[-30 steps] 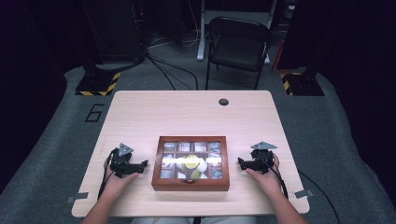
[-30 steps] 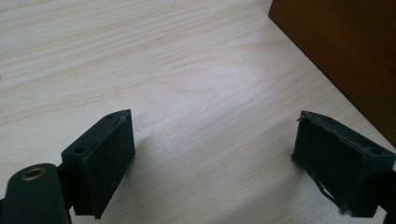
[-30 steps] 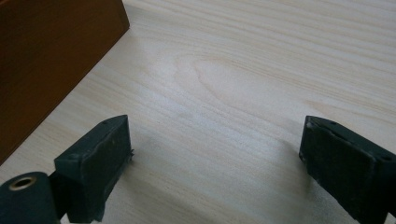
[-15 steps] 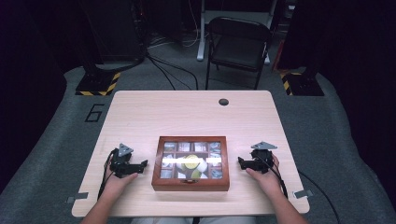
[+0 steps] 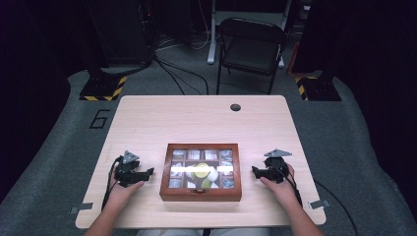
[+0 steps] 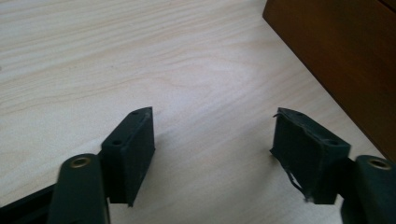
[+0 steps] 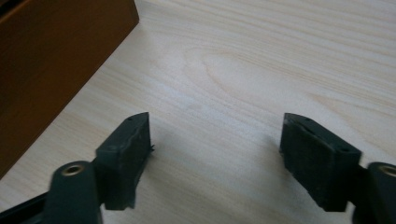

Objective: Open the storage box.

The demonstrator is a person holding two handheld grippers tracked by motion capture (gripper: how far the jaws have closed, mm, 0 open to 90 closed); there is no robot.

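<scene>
A wooden box with a glass lid sits on the table, long axis crosswise. The left gripper and right gripper flank it, equally near. Both jaws have just been closing, part open, holding nothing.

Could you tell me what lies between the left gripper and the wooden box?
Nothing: in the high view, bare table separates the left gripper from the wooden box. The left gripper view shows only wood grain between its open jaws.
</scene>
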